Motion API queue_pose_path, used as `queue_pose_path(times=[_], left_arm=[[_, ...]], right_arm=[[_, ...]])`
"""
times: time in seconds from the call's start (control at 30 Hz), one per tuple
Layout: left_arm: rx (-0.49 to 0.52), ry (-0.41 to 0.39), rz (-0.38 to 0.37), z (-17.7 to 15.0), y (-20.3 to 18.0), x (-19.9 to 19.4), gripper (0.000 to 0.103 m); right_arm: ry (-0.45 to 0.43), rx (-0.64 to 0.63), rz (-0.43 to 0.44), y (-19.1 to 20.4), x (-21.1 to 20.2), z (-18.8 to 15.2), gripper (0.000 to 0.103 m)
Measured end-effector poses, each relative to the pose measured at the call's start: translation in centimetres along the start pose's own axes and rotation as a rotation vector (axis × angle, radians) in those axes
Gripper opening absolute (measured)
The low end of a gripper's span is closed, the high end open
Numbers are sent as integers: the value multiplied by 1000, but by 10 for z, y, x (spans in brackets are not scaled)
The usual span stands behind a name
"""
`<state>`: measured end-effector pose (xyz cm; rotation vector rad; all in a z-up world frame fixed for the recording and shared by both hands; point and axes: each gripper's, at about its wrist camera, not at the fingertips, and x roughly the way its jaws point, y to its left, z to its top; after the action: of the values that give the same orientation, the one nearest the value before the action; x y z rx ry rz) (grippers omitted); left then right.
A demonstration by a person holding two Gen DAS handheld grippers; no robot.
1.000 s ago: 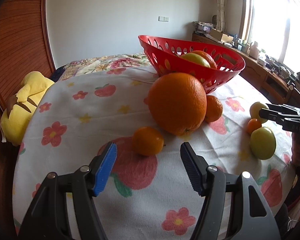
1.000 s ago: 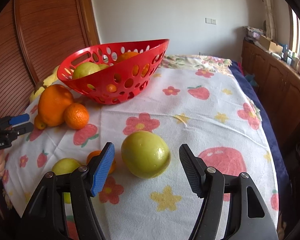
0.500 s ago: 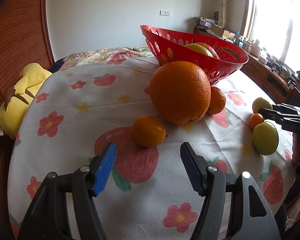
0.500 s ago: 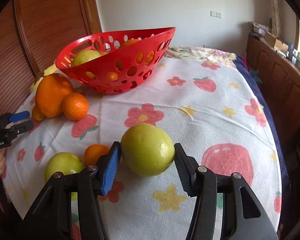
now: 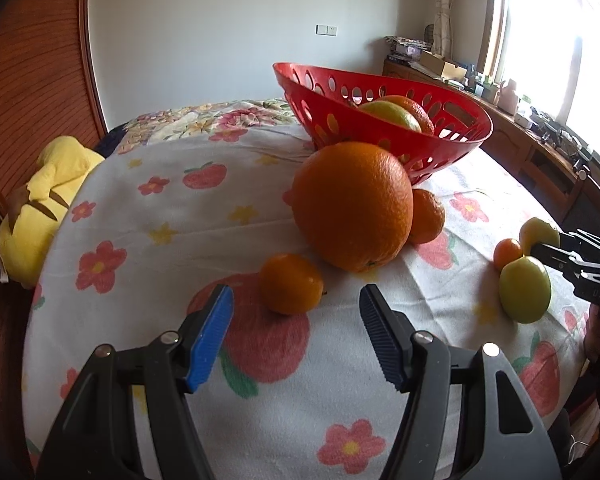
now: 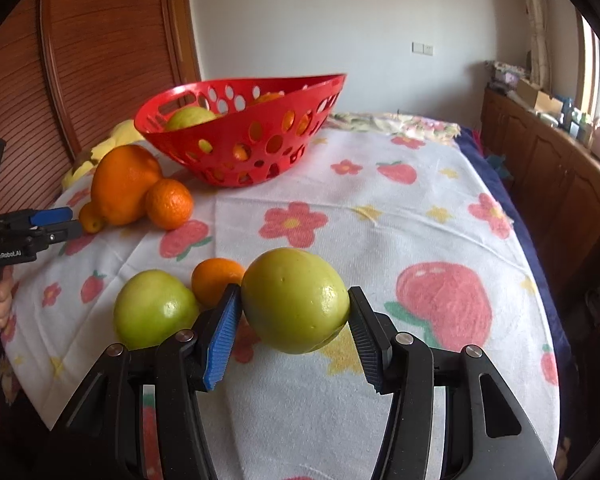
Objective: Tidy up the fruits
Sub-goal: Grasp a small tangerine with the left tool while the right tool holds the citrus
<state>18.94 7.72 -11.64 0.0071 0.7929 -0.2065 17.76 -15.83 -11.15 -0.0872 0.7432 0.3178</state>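
My right gripper (image 6: 294, 326) is shut on a green apple (image 6: 295, 300), held just above the cloth. A second green apple (image 6: 154, 309) and a small orange (image 6: 215, 280) lie to its left. My left gripper (image 5: 296, 334) is open, with a small orange (image 5: 291, 289) just ahead between its fingers on the cloth. Behind it stand a big orange (image 5: 353, 205) and a mid-sized orange (image 5: 427, 216). The red basket (image 5: 324, 116) holds several fruits; it also shows in the right wrist view (image 6: 236, 148).
The table carries a white cloth (image 6: 400, 216) with flower and strawberry prints. A yellow plush toy (image 5: 40, 208) lies at the table's left edge. A wooden sideboard (image 6: 548, 160) runs along the right wall. The right gripper (image 5: 572, 256) shows in the left wrist view.
My right gripper closed on the green apple and lifted it slightly. My left gripper moved closer to the small orange and stayed open.
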Motion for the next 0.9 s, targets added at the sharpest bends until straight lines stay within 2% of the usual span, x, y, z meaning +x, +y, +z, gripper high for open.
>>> queue_pose_path(times=[0.07, 0.13, 0.33, 0.67, 0.83, 0.9], left_arm=[[10, -1, 4, 3, 0, 0, 61], [24, 1, 4, 5, -2, 2, 52], [39, 28, 18, 8, -1, 12, 43], [41, 55, 33, 10, 1, 21, 41], [28, 84, 17, 8, 3, 31, 41], [20, 80, 6, 8, 4, 32, 37]], right_arm=[[-6, -14, -14, 3, 1, -1, 54], [-15, -25, -16, 5, 0, -1, 54], [-36, -21, -32, 5, -1, -3, 54], [-40, -22, -35, 7, -2, -4, 54], [-38, -20, -37, 6, -1, -4, 54], [-37, -18, -38, 7, -1, -4, 54]])
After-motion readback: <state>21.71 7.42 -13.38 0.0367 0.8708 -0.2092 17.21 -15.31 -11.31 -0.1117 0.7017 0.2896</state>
